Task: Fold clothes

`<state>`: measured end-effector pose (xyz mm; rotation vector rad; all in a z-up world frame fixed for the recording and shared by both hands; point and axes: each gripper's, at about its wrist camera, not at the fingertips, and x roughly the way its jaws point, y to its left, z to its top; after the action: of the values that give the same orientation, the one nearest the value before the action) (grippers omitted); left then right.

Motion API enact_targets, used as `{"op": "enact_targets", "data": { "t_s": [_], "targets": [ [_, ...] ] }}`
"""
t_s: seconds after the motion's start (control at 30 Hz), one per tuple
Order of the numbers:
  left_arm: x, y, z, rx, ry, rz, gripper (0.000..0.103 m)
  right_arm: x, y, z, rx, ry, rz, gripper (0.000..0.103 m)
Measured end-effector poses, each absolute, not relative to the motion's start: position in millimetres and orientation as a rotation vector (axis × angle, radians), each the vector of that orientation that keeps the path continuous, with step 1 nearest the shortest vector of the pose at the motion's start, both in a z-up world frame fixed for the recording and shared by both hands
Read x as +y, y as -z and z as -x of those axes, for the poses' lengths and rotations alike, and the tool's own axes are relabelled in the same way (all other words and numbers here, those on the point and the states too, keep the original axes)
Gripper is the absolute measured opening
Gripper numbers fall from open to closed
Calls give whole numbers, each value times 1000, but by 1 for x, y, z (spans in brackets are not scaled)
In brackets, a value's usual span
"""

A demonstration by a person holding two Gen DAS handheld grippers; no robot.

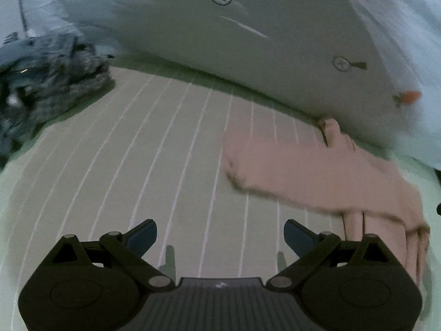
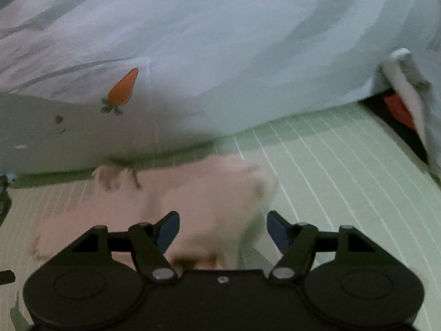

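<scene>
Motion blur and edge cut-offs, both wrist views

Pink garment (image 2: 193,193) smeared by blur, outline and folds unreadable, near edge hidden behind right gripper (image 2: 223,227) body. Same garment (image 1: 330,171) cut off at right edge in left view. Dark patterned clothing pile (image 1: 46,74) cropped at left edge, blurred, separate items indistinguishable.

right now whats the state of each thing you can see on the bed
left tool: open, nothing between its fingers
right tool: open, over the pink garment, not gripping it
pale pink soft garment: lying loose on the sheet, blurred
dark grey crumpled clothes pile: heaped, unfolded
green sheet with white stripes: spread flat
light blue carrot-print bedding: bunched at the back
</scene>
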<state>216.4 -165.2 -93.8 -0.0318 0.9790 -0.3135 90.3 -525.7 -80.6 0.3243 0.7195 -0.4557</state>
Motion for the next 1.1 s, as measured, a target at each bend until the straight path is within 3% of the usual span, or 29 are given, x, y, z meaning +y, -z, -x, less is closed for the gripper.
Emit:
{"op": "enact_targets", "data": {
  "t_s": [0.13, 0.23, 0.27, 0.33, 0.37, 0.4, 0.43, 0.47, 0.5, 0.67, 0.97, 1.03, 1.07, 1.1],
  "targets": [
    [-187, 105, -252, 987, 330, 13, 97, -533, 99, -135, 783, 444, -295, 66],
    [-198, 113, -267, 995, 330, 26, 91, -533, 117, -157, 873, 447, -259, 55],
    [-201, 115, -271, 998, 333, 30, 87, -531, 122, -158, 895, 450, -234, 47],
    [-204, 118, -274, 1003, 345, 37, 78, -529, 125, -161, 917, 441, -197, 16],
    [-206, 120, -275, 1005, 351, 40, 66, -527, 123, -163, 919, 442, -182, 4],
    [-208, 122, -276, 1009, 355, 46, 54, -526, 121, -162, 911, 447, -169, 3],
    [-208, 122, -277, 1010, 354, 52, 49, -526, 117, -160, 897, 447, -159, 2],
    [-208, 123, -277, 1004, 349, 51, 29, -525, 113, -158, 879, 454, -148, 2],
    [-209, 124, -277, 1011, 352, 53, 2, -525, 108, -155, 862, 466, -140, 1],
    [-201, 120, -277, 982, 363, 108, 3, -523, 81, -143, 774, 476, -110, 1],
    [-153, 49, -254, 725, 271, 139, 3, -492, 14, -132, 550, 360, -130, 1],
    [-137, 40, -250, 684, 217, 141, 3, -483, 19, -143, 571, 282, -116, 2],
    [-129, 43, -251, 685, 185, 146, 3, -479, 25, -151, 594, 241, -112, 6],
    [-121, 56, -256, 725, 145, 159, 3, -479, 34, -156, 615, 246, -137, 23]
  ]
}}
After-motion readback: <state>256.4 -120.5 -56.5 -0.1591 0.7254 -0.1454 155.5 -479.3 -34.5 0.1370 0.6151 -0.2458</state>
